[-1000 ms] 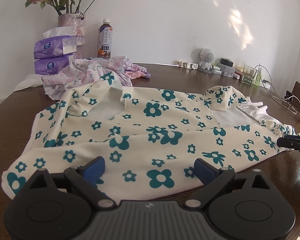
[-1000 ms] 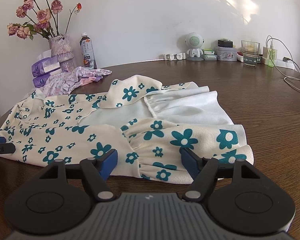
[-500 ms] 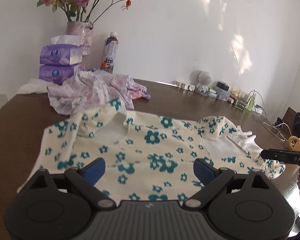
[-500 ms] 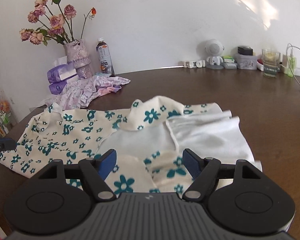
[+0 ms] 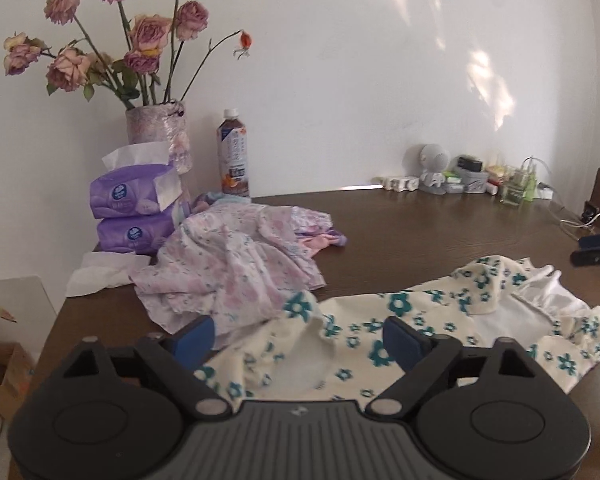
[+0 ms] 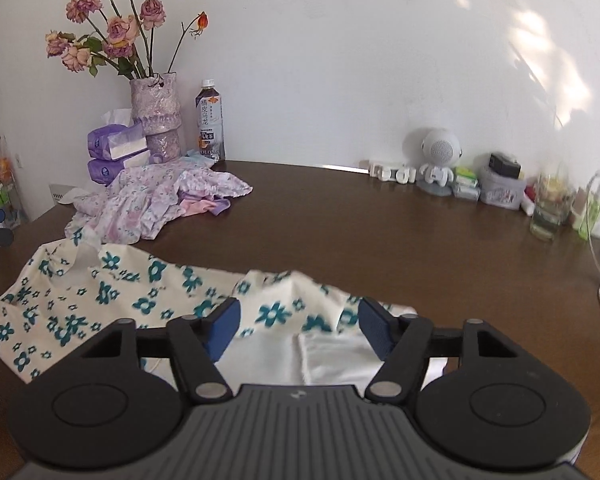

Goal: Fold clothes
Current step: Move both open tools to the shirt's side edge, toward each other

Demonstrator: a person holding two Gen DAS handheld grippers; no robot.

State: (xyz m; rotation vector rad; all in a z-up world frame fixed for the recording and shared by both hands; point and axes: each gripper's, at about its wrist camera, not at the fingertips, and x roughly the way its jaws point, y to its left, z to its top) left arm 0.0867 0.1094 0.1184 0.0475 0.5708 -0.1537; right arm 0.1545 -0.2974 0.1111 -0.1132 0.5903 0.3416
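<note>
Left to right: a vase of dried roses [image 5: 156,128], 2 tissue packs [image 5: 134,216] and a drink bottle [image 5: 233,152] stand at the far left of the bench [image 5: 440,232]; a crumpled lilac garment [image 5: 236,264] lies unfolded beside them; the cream garment with teal flowers [image 5: 420,320] lies spread across the near bench, its white lining [image 6: 332,356] turned up at the right end. No finished fold is evident, so the task appears to be at an early stage, with both garments left to do. The left gripper [image 5: 298,336] hovers above the flowered garment's left part, jaws apart and empty. The right gripper [image 6: 298,322] hovers above its right end, jaws likewise apart, holding nothing.
</note>
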